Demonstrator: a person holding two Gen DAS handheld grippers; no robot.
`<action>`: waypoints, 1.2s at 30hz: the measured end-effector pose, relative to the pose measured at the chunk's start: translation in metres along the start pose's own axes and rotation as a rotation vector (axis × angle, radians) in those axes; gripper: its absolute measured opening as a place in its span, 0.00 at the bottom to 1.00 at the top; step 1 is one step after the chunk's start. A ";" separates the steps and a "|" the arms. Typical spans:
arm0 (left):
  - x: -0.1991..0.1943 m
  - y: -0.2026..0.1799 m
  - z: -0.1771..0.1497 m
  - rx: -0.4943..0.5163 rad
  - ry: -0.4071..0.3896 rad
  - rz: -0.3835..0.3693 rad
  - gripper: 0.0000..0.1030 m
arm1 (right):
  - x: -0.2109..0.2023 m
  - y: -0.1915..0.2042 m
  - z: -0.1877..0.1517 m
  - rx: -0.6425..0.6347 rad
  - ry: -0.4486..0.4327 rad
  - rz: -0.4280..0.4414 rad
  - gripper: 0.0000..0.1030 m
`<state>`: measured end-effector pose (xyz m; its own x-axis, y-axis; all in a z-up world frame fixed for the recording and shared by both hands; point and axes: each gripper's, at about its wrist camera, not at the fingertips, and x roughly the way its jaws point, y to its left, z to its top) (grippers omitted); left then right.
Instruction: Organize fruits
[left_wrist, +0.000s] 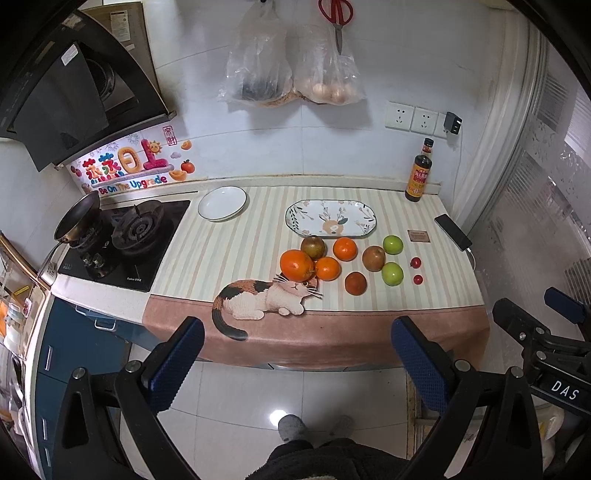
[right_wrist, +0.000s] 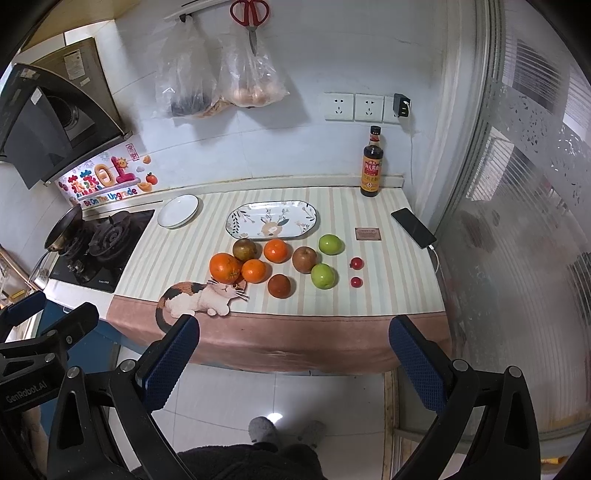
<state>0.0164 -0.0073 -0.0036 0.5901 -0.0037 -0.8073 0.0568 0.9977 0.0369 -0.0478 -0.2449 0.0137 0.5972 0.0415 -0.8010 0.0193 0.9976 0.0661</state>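
Observation:
Fruit lies loose on the striped cloth: a big orange (left_wrist: 296, 264) (right_wrist: 225, 268), two smaller oranges (left_wrist: 345, 249) (right_wrist: 276, 250), brownish apples (left_wrist: 373, 258) (right_wrist: 305, 259), two green apples (left_wrist: 392, 273) (right_wrist: 324, 276) and two cherry tomatoes (left_wrist: 416, 262) (right_wrist: 357, 263). Behind them sit an oval patterned plate (left_wrist: 360, 220) (right_wrist: 240, 221) and a round white plate (left_wrist: 222, 202) (right_wrist: 178, 210). My left gripper (left_wrist: 297, 332) is open, held back over the floor before the counter edge. In the same way my right gripper (right_wrist: 293, 330) is open and holds nothing.
A gas hob (left_wrist: 125, 240) with a pan (left_wrist: 77, 218) lies left. At the back right stands a sauce bottle (right_wrist: 372, 168), with a phone (right_wrist: 413, 227) on charge and a small card (right_wrist: 367, 234) nearby. Bags and scissors hang on the wall. A person's slippered feet (right_wrist: 262, 428) show below.

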 end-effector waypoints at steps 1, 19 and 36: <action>-0.001 0.003 0.000 -0.002 -0.002 -0.002 1.00 | -0.002 0.003 0.000 -0.002 -0.002 -0.002 1.00; -0.005 0.009 0.001 -0.009 -0.009 -0.008 1.00 | -0.005 0.005 0.000 -0.002 -0.007 -0.003 1.00; -0.003 0.007 0.012 -0.008 -0.015 -0.011 1.00 | -0.004 0.004 0.003 0.023 -0.014 -0.001 1.00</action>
<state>0.0250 -0.0011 0.0058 0.6013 -0.0153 -0.7989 0.0569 0.9981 0.0237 -0.0474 -0.2409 0.0186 0.6086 0.0399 -0.7925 0.0377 0.9961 0.0792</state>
